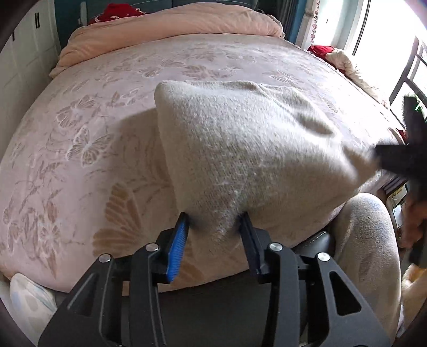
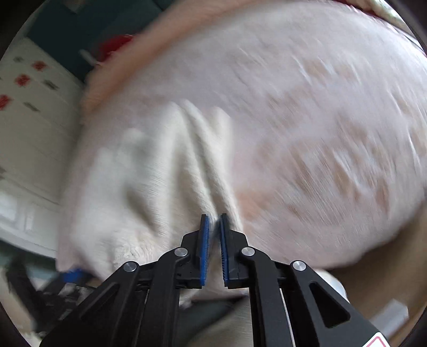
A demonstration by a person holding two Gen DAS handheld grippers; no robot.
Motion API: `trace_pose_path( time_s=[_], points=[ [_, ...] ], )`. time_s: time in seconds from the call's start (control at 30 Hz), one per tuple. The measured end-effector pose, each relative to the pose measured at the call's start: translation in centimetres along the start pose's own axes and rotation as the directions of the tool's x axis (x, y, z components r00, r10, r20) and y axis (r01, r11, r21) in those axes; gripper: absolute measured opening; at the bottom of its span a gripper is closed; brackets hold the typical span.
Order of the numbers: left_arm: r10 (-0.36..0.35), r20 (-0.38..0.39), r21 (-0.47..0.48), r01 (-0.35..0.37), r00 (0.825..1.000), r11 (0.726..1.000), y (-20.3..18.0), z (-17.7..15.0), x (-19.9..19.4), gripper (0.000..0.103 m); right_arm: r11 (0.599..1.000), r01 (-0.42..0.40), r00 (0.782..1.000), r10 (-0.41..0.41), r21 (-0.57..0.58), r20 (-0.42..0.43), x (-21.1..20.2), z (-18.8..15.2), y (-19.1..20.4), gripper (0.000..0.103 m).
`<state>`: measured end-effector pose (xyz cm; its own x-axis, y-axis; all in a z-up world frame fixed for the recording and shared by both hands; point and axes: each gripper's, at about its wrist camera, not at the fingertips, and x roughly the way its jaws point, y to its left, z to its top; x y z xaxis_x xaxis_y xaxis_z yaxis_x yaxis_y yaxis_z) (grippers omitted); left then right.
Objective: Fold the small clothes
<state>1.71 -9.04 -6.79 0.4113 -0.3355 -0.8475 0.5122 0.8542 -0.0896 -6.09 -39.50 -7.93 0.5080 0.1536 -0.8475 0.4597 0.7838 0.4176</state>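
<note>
Garment: cream knitted woollen cloth [image 1: 240,149] lifted over my pink butterfly-patterned bedspread [image 1: 80,133].
Left gripper [image 1: 214,224]: clamped on its corner.
Right gripper [image 2: 214,221]: pinched on its edge.

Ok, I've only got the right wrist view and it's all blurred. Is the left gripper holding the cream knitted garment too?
Observer: Yes, the left gripper pinches a corner of the cream knitted garment between its fingers.
Operator: Is the garment lying flat?
Observer: No, it hangs tented above the pink butterfly-patterned bedspread, throwing a shadow on it.
Operator: Anything further up the bed?
Observer: A folded peach duvet lies at the far end, well beyond the garment.
</note>
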Motion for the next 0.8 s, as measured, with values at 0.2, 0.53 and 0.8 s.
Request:
trace_pose_path(
  time_s=[0.2, 0.53, 0.8],
  points=[
    [-0.023, 0.092, 0.031, 0.02, 0.995, 0.999, -0.7, 0.2, -3.5, 0.078, 0.991, -0.118, 0.986, 0.125, -0.067, 0.107, -3.8, 1.9, 4.2, 0.063],
    [0.013, 0.109, -0.062, -0.007, 0.994, 0.998, 1.4, 1.2, -5.1, 0.081, 0.979, -0.079, 0.993, 0.093, -0.185, 0.071, 0.2, 3.7, 8.7, 0.009],
    [-0.015, 0.07, -0.106, 0.023, 0.997, 0.994, 1.8, 1.1, -3.8, 0.085, 0.978, 0.078, 0.996, -0.083, -0.192, -0.019, 3.2, 1.9, 3.5, 0.011]
  ],
)
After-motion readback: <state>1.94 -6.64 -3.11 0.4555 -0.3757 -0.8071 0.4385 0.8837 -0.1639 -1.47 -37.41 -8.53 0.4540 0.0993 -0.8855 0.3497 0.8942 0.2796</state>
